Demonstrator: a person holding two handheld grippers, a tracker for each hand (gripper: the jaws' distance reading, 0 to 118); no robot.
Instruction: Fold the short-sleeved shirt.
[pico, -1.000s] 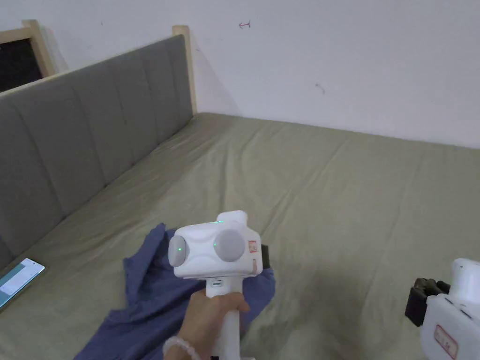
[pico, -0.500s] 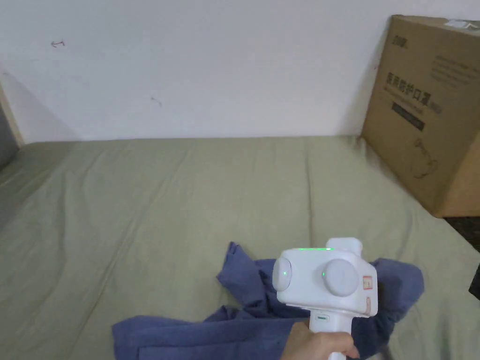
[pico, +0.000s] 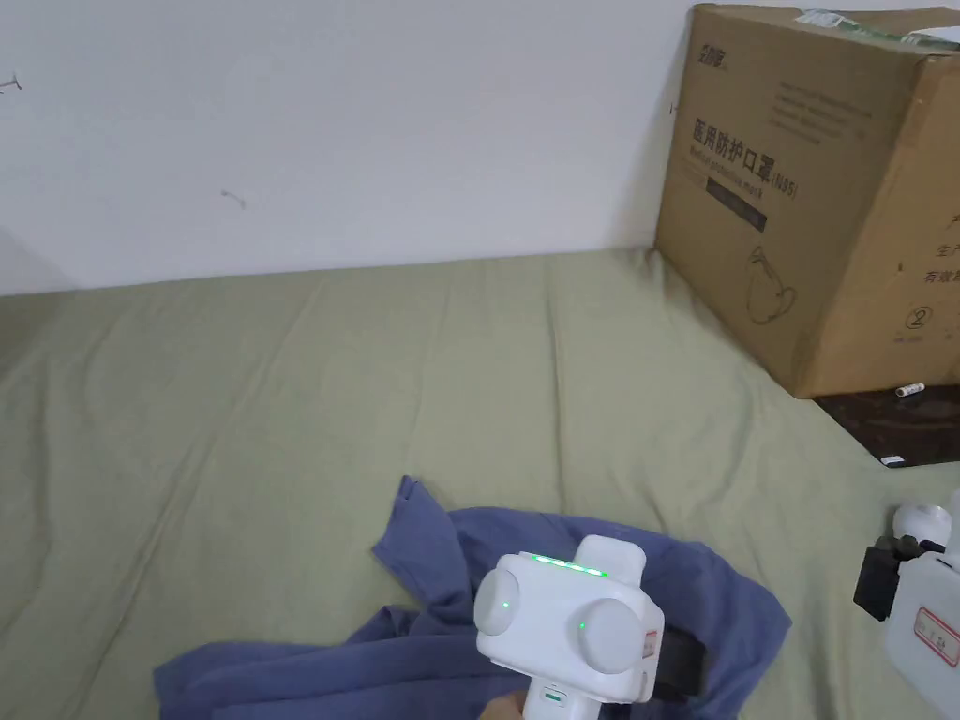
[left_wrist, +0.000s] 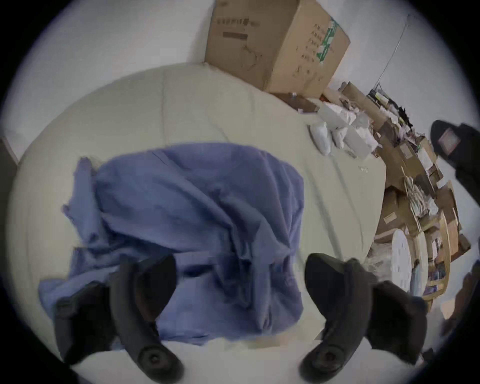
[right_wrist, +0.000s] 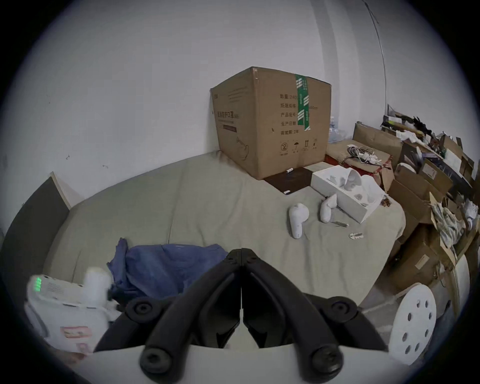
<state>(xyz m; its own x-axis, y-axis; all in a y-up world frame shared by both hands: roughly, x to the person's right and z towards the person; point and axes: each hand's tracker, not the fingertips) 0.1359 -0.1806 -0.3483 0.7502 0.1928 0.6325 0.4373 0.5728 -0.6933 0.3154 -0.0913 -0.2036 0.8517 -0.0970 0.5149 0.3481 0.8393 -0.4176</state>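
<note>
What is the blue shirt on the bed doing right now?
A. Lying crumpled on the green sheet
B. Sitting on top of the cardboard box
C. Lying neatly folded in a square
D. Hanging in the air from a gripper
A: the blue shirt lies bunched and wrinkled on the green sheet, with the left gripper open above it.

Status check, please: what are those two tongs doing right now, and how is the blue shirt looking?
Left tongs open, over the shirt. Right tongs shut, empty, off to the side. Shirt crumpled on the bed, unfolded. Cardboard box well clear.
</note>
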